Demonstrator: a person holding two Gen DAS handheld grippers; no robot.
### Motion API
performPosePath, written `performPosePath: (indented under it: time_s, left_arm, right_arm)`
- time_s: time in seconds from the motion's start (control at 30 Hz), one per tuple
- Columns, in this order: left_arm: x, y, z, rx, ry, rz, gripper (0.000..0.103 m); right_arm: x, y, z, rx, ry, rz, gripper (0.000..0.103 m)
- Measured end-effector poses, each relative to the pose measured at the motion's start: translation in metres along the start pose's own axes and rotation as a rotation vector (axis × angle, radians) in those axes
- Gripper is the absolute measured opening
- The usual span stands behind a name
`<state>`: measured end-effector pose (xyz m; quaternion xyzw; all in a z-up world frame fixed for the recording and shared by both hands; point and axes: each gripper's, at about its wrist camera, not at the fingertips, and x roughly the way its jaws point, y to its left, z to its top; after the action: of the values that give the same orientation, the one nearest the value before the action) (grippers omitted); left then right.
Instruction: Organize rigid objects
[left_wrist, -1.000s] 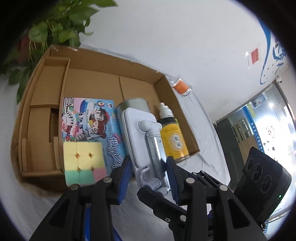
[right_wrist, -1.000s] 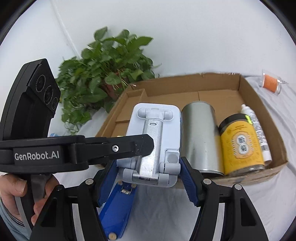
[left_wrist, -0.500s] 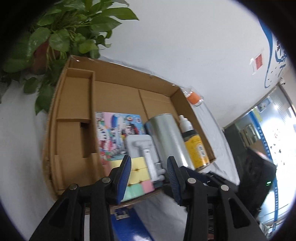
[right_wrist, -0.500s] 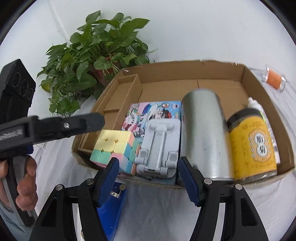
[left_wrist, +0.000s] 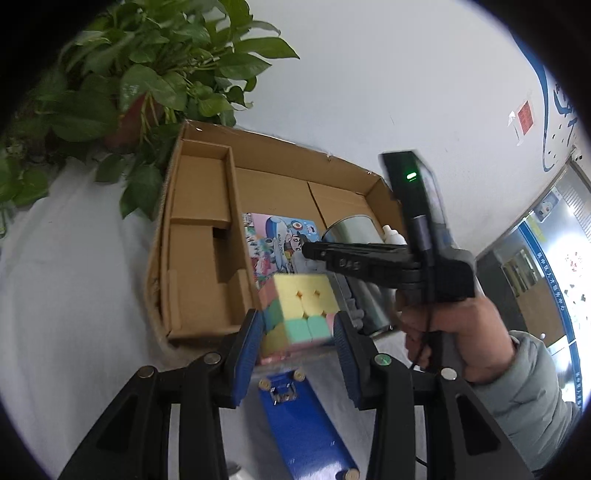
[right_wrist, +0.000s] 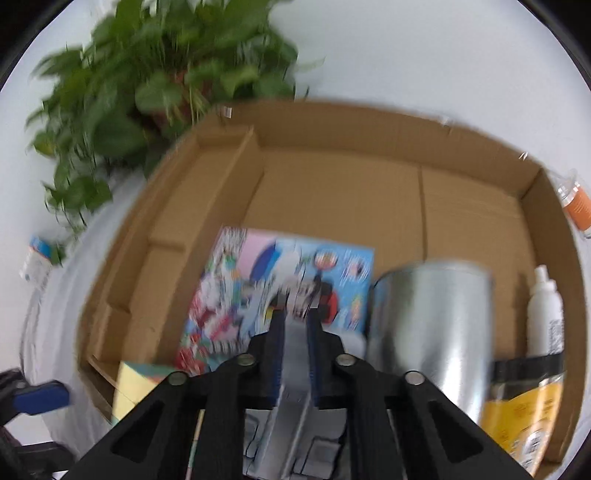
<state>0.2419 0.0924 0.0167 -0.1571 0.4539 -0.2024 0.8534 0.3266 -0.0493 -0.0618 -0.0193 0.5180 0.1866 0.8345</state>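
Observation:
A cardboard box (left_wrist: 195, 236) holds a colourful picture box (left_wrist: 273, 236), a silver can (right_wrist: 428, 317), a yellow jar (right_wrist: 524, 413) and a white bottle (right_wrist: 545, 314). My left gripper (left_wrist: 297, 328) is shut on a pastel puzzle cube (left_wrist: 303, 306) at the box's near edge. My right gripper (right_wrist: 295, 328) is shut on the metal stem of a grey phone stand (right_wrist: 291, 424), low over the picture box (right_wrist: 280, 295). The right gripper also shows in the left wrist view (left_wrist: 369, 258), beside the cube. The right wrist view is blurred.
A potted plant (left_wrist: 147, 85) stands behind the box's left corner. A blue tool (left_wrist: 303, 428) lies on the white cloth before the box. A small orange-capped bottle (right_wrist: 576, 206) lies right of the box. The box's left compartments (left_wrist: 199, 266) hold nothing.
My left gripper has closed on the cube and lifted it at the box's near edge. My right gripper has moved into the box and closed on the phone stand's stem.

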Motion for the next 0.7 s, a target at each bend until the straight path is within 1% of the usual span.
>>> performPosePath:
  time_s: [0.03,0.07,0.1,0.13,0.17,0.2,0.23,0.27,0.3,0.33,0.37,0.4,0.43,0.5,0.57,0.6,0.7]
  left_arm:
    - [-0.006,-0.001,-0.007,0.003,-0.009,0.012,0.050]
    - [-0.010,-0.003,-0.012,0.003,-0.016,0.019,0.055]
    - [-0.014,-0.003,-0.019,0.001,-0.023,0.029,0.064]
    - [-0.019,-0.003,-0.027,-0.001,-0.026,0.041,0.066]
    - [-0.022,-0.002,-0.035,-0.006,-0.025,0.044,0.066]
    - [-0.024,0.000,-0.042,-0.018,-0.020,0.039,0.066]
    - [-0.024,0.005,-0.050,-0.048,-0.006,0.022,0.066]
    - [-0.022,0.010,-0.059,-0.084,0.022,-0.005,0.066]
    - [-0.017,0.015,-0.066,-0.113,0.053,-0.033,0.066]
    - [-0.012,0.017,-0.070,-0.135,0.074,-0.052,0.064]
    - [-0.005,0.019,-0.077,-0.155,0.102,-0.069,0.064]
    - [0.000,0.018,-0.081,-0.164,0.124,-0.083,0.061]
    - [0.010,0.017,-0.087,-0.182,0.165,-0.107,0.058]
    - [0.024,0.014,-0.092,-0.202,0.213,-0.111,0.056]
    - [0.031,0.003,-0.095,-0.180,0.232,-0.090,0.050]
    - [0.032,-0.004,-0.095,-0.173,0.235,-0.095,0.048]
    - [0.034,-0.042,-0.093,-0.106,0.246,-0.184,0.048]
  right_arm:
    - [0.000,0.003,-0.003,-0.016,-0.015,-0.013,0.008]
    - [-0.003,0.004,-0.005,-0.014,-0.015,-0.017,0.008]
    - [-0.009,0.002,-0.007,0.008,-0.016,0.000,0.009]
    - [-0.020,0.000,-0.009,0.016,-0.047,0.011,0.010]
    - [-0.045,-0.001,-0.016,0.004,-0.127,0.012,0.011]
    - [-0.066,-0.001,-0.024,-0.013,-0.190,0.006,0.019]
    - [-0.085,0.000,-0.034,-0.020,-0.243,0.003,0.040]
    - [-0.113,-0.002,-0.054,-0.013,-0.313,0.000,0.053]
    - [-0.130,-0.003,-0.072,-0.007,-0.354,0.005,0.072]
    - [-0.142,-0.003,-0.088,-0.011,-0.380,0.018,0.072]
    - [-0.155,-0.003,-0.109,-0.024,-0.391,0.039,0.072]
    - [-0.164,-0.002,-0.130,-0.033,-0.390,0.064,0.072]
    - [-0.169,-0.001,-0.145,-0.039,-0.385,0.083,0.072]
    - [-0.171,0.005,-0.179,-0.062,-0.344,0.135,0.070]
    - [-0.173,0.008,-0.206,-0.078,-0.322,0.191,0.067]
    - [-0.175,0.010,-0.219,-0.090,-0.319,0.221,0.066]
    - [-0.185,0.009,-0.241,-0.113,-0.346,0.261,0.066]
